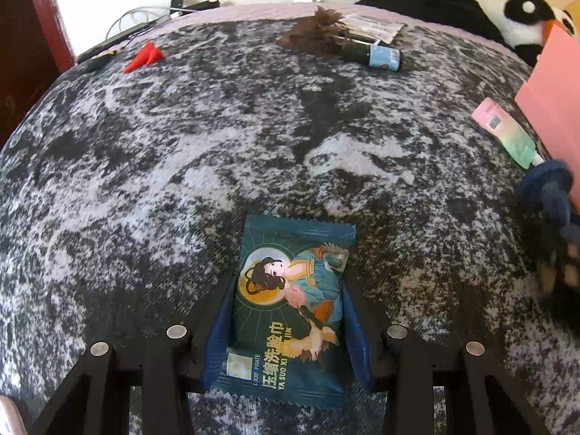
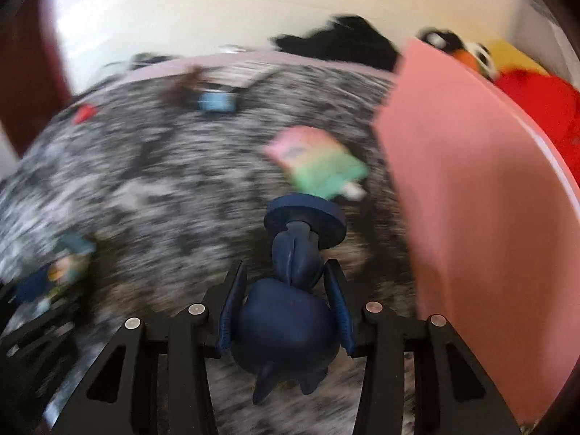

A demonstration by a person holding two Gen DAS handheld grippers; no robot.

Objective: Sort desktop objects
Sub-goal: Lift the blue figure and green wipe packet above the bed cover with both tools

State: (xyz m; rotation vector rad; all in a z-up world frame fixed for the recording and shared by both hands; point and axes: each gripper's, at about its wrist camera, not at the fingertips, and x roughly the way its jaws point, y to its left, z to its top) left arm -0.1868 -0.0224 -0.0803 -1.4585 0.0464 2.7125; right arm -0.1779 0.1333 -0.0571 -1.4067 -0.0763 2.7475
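My left gripper is shut on a teal face-towel packet with a painted lady on it, held over the mottled grey cloth. My right gripper is shut on a dark blue figurine with a round base, held above the cloth beside a pink box. The figurine and right gripper show blurred at the right edge of the left wrist view. A pink-and-green tube lies by the pink box; it also shows in the right wrist view.
A red cone piece lies far left. A dark bottle with a blue label and a brown tuft lie at the back. Cables, black cloth and a panda plush line the far edge.
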